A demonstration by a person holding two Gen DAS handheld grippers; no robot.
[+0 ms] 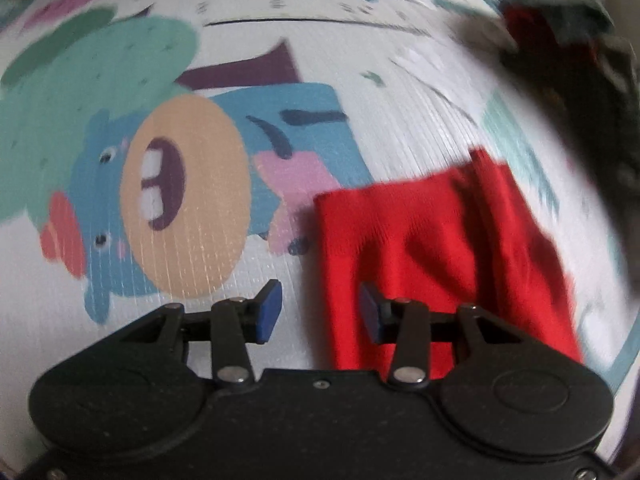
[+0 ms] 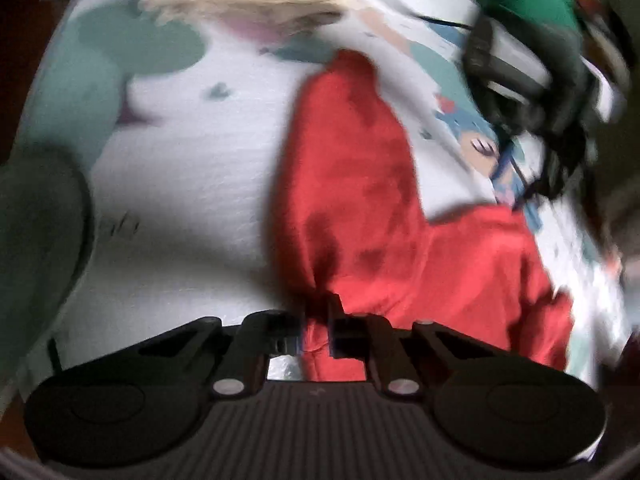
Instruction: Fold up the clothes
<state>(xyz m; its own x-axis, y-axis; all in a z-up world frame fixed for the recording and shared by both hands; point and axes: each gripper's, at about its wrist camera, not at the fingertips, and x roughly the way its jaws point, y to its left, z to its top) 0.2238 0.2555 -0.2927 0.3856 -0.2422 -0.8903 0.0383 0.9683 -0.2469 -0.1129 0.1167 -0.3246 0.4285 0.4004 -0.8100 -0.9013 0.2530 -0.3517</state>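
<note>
Left wrist cam sits behind the left gripper (image 1: 320, 312), looking steeply down, close over the cartoon-print mat (image 1: 400, 92); red garment (image 1: 432, 248) sits right of centre. Right wrist cam rides behind the right gripper (image 2: 316, 332), close to the same red garment (image 2: 360, 184), facing along it. Shared: garment and mat (image 2: 192, 152). Right view also catches the left gripper (image 2: 528, 80), beyond the garment, upper right.
</note>
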